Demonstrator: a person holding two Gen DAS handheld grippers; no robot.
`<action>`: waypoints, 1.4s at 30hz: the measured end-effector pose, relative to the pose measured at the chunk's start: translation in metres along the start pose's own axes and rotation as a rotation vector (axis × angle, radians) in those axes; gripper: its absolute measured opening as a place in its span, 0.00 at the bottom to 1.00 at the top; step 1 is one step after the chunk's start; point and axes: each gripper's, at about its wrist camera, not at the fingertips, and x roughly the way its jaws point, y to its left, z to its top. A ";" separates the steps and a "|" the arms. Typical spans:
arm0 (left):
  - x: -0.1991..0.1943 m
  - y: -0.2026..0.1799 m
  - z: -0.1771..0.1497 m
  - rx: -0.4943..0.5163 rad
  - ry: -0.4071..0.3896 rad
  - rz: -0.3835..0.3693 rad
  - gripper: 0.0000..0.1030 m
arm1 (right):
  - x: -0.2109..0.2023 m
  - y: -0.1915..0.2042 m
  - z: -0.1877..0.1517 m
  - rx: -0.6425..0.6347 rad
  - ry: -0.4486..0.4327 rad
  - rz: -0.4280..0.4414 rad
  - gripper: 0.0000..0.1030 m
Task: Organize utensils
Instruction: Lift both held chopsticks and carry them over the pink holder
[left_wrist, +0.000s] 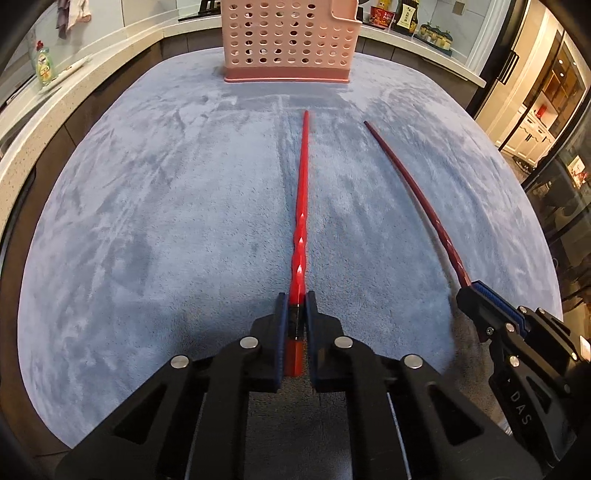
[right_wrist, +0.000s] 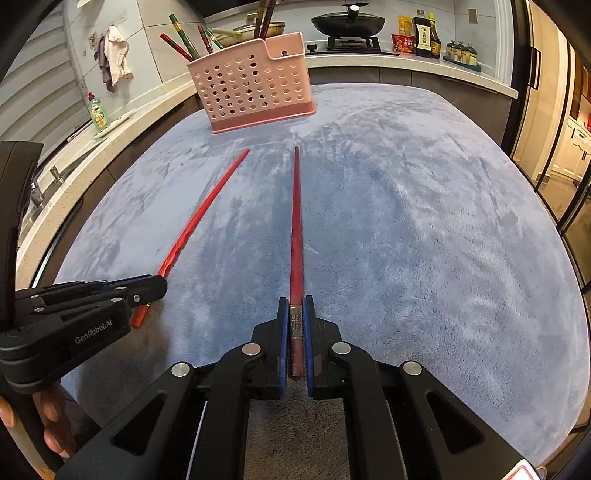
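While both chopsticks lie on the blue-grey plush table cover (left_wrist: 147, 221), each gripper is closed on the thick end of one of them.

At the left of the right wrist view, the left gripper (right_wrist: 157, 286) clamps the bright red twisted-handle plastic chopstick (right_wrist: 207, 206); the left wrist view shows this chopstick (left_wrist: 303, 192) running up the centre of the frame between the blue pads (left_wrist: 282, 314). Its tip points at the basket.

At the centre of the right wrist view, the right gripper (right_wrist: 296, 314) clamps the dark red slender chopstick with a metal band (right_wrist: 295, 221); the left wrist view places it (left_wrist: 413, 192) at the right of the frame. Whether either chopstick is lifted off the cover cannot be told.

At the upper centre stands the pink perforated plastic utensil basket (right_wrist: 251, 92), well apart from both tips. Several chopsticks (right_wrist: 184, 40) already stand in it.

Progress, as a judgement: part of the sorting is done, since the basket is partly filled. Remaining: carry both gripped chopsticks to the basket and drop them in upright. No other loose utensils show on the cover.
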 end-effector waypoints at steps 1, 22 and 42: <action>-0.002 0.000 0.001 -0.001 -0.002 0.000 0.08 | -0.002 0.001 0.001 -0.003 -0.007 0.003 0.07; -0.099 0.024 0.076 -0.041 -0.243 0.011 0.07 | -0.076 0.001 0.113 0.038 -0.285 0.091 0.07; -0.177 0.037 0.196 -0.072 -0.517 0.021 0.07 | -0.099 0.009 0.224 0.073 -0.485 0.174 0.07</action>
